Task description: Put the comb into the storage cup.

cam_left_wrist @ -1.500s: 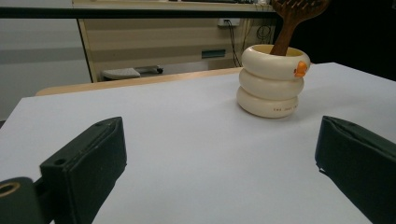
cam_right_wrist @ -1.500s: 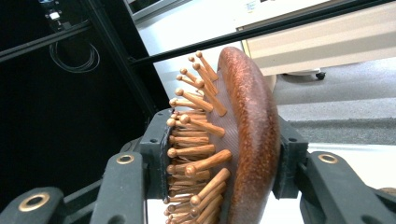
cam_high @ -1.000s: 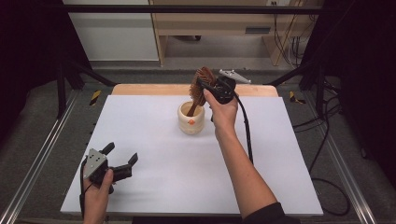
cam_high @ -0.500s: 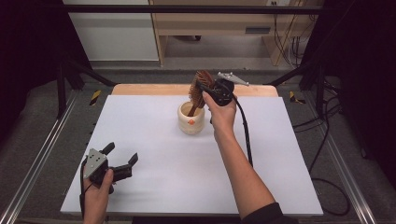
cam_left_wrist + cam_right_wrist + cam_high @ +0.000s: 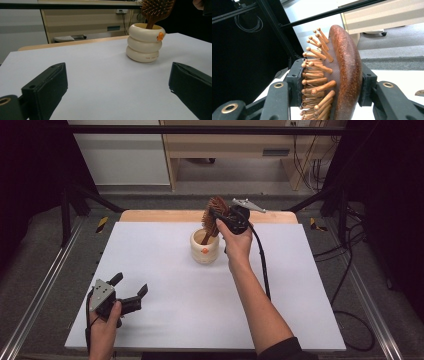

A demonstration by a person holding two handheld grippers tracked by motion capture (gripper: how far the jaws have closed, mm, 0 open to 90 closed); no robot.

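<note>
A brown wooden hairbrush (image 5: 215, 215) stands with its handle down in a cream ringed cup (image 5: 204, 246) at the back middle of the white table. My right gripper (image 5: 221, 218) is shut on the brush head (image 5: 342, 75), one jaw on the bristles and the other on its back. In the left gripper view the cup (image 5: 145, 43) has a small orange duck on its rim, with the brush (image 5: 156, 10) rising out of it. My left gripper (image 5: 131, 287) rests near the front left corner, open and empty, jaws wide apart (image 5: 117, 87).
The white tabletop (image 5: 165, 285) has a wooden strip (image 5: 165, 215) along its back edge. Metal rails run along both sides. A black cable (image 5: 262, 265) trails from the right gripper along the forearm. Furniture and cables stand behind the table.
The right gripper and brush head have shifted slightly between frames; the left gripper has stayed put.
</note>
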